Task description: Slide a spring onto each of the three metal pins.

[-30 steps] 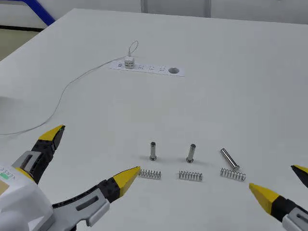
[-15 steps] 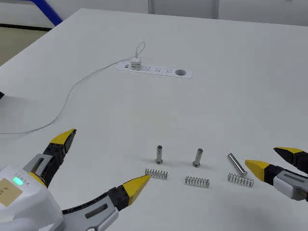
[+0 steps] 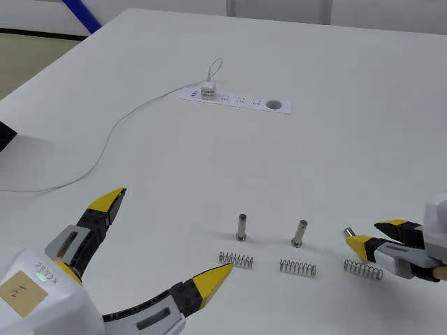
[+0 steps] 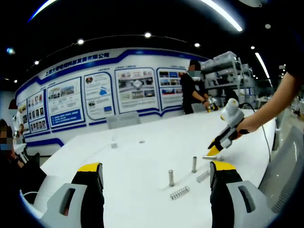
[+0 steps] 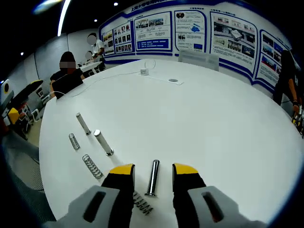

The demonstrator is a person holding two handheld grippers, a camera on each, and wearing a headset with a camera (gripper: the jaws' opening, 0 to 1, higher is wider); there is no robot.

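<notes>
— Steel springs lay loose on the white table (image 3: 314,160): left spring (image 3: 236,259), middle spring (image 3: 298,267), right spring (image 3: 363,269). You had threaded none, I'd judge.

— Agreed. Your left pin (image 3: 241,227) and middle pin (image 3: 299,233) stood upright, bare. The third pin (image 5: 152,183) lay flat between your right gripper's (image 5: 154,168) jaws, which were apart around it, not clamped. Your left gripper (image 3: 166,237) hung wide open near the left spring. All three slides were left to do.

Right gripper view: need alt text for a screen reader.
The right gripper holds its open, yellow-tipped jaws on either side of a metal pin lying flat on the white table, not yet closed on it. To its left on the table are two more pins and three springs.
</notes>
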